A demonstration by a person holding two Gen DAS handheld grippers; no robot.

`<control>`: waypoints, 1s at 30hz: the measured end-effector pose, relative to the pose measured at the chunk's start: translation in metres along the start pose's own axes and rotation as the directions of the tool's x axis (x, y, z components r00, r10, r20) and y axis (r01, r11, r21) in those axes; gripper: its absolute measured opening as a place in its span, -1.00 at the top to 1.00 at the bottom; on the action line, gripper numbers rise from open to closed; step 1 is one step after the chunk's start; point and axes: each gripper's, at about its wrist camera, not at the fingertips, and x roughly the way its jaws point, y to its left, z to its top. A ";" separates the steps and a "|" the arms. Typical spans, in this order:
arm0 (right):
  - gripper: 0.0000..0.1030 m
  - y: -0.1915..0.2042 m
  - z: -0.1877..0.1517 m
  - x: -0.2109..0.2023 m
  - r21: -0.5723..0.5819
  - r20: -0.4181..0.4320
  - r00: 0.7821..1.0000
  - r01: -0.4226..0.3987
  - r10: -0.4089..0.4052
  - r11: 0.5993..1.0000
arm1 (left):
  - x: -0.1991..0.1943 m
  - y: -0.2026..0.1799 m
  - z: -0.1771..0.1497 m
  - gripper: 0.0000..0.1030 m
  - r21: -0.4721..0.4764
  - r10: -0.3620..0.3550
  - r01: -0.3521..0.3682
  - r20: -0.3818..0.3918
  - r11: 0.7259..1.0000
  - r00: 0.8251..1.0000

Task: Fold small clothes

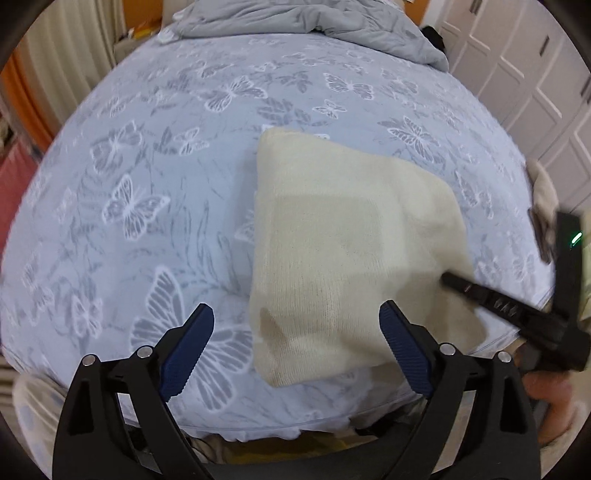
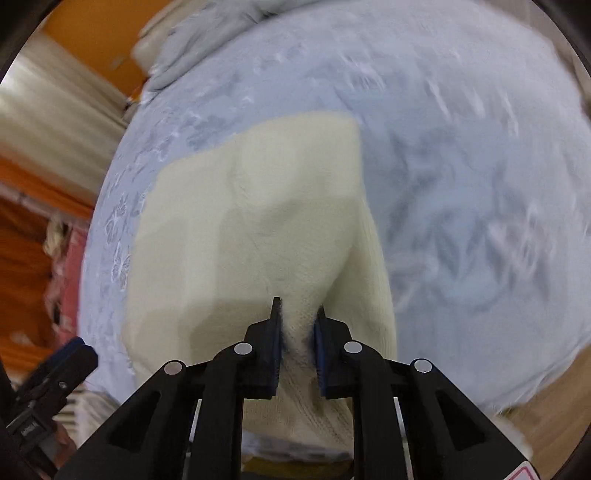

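Right now the right gripper (image 2: 297,314) has its two jaws squeezed tight on a bunched edge of the cream knit cloth (image 2: 251,229). That pinched bit is pulled up a little, and the rest of the cloth lies flat on the bed sheet (image 2: 461,177), which is light blue with butterflies on it. The left gripper (image 1: 295,325) has its jaws wide apart and holds nothing; it hangs just above the near edge of the cloth. A grey blanket (image 1: 303,18) sits crumpled at the far end of the bed. White cupboard doors (image 1: 524,74) stand off to one side.
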 end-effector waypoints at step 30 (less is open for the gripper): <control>-0.90 -0.073 -0.011 0.091 0.419 -0.087 0.903 -0.350 0.421 0.838 | 0.141 0.056 0.016 -0.91 -0.434 -0.455 0.337 -0.201 0.835 0.868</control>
